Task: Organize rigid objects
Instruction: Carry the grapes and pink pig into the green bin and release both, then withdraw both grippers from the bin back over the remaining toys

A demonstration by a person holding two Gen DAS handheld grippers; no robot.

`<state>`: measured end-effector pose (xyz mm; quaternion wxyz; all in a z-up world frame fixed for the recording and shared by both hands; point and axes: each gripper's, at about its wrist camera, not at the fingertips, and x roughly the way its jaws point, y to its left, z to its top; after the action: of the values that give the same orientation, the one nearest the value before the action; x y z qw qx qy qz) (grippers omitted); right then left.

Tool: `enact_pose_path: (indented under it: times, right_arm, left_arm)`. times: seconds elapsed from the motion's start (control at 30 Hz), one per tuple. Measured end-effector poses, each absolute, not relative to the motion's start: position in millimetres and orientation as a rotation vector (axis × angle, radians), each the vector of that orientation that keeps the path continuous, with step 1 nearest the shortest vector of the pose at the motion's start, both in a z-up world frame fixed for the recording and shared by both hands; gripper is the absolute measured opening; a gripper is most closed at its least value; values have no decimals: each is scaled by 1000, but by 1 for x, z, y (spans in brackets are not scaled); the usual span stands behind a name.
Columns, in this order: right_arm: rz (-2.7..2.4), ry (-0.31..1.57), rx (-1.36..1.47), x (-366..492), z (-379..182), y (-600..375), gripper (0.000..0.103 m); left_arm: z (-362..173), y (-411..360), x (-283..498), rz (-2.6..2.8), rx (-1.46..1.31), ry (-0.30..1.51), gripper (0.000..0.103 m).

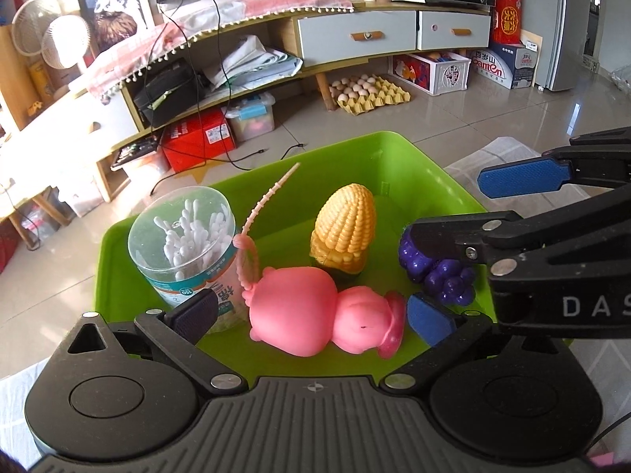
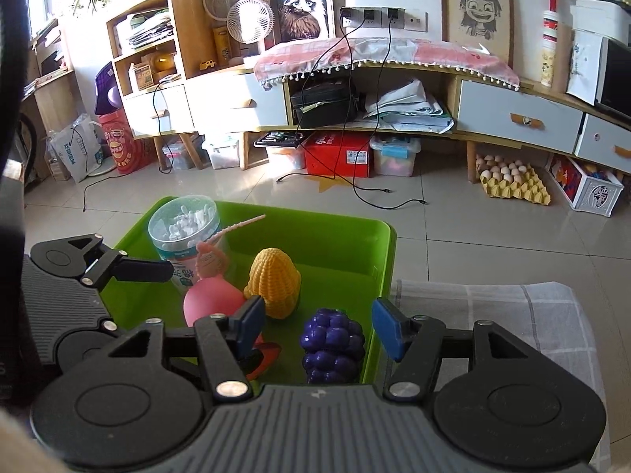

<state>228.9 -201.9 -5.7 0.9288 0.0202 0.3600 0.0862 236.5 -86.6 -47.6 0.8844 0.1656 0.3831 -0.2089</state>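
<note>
A green bin (image 1: 366,157) (image 2: 339,232) holds a pink pig toy (image 1: 315,315) (image 2: 209,299) lying on its side, a yellow corn toy (image 1: 345,228) (image 2: 276,280) standing upright, a purple grape toy (image 1: 445,276) (image 2: 333,345) and a clear cotton swab jar (image 1: 185,240) (image 2: 183,228). My left gripper (image 1: 311,315) is open, its fingers either side of the pig. My right gripper (image 2: 315,331) is open above the grapes, which lie free between its pads; it also shows in the left wrist view (image 1: 465,216).
The bin sits on a grey checked cloth (image 2: 493,307) at the table's far edge. Beyond are a tiled floor, a low TV cabinet (image 2: 394,90), an egg tray (image 2: 512,181) and loose cables.
</note>
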Motion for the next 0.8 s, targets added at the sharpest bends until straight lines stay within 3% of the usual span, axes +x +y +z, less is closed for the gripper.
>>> enact_pose_path:
  times: [0.3, 0.63, 0.8]
  right_arm:
    - [198, 723, 121, 193, 31, -214, 34]
    - [295, 706, 223, 134, 67, -224, 53]
    - [321, 731, 202, 105, 63, -219, 56]
  left_arm:
    - [-14, -66, 206, -426, 276, 750, 99]
    - [21, -22, 147, -404, 185, 714, 99]
    - [22, -2, 122, -369, 124, 734, 99]
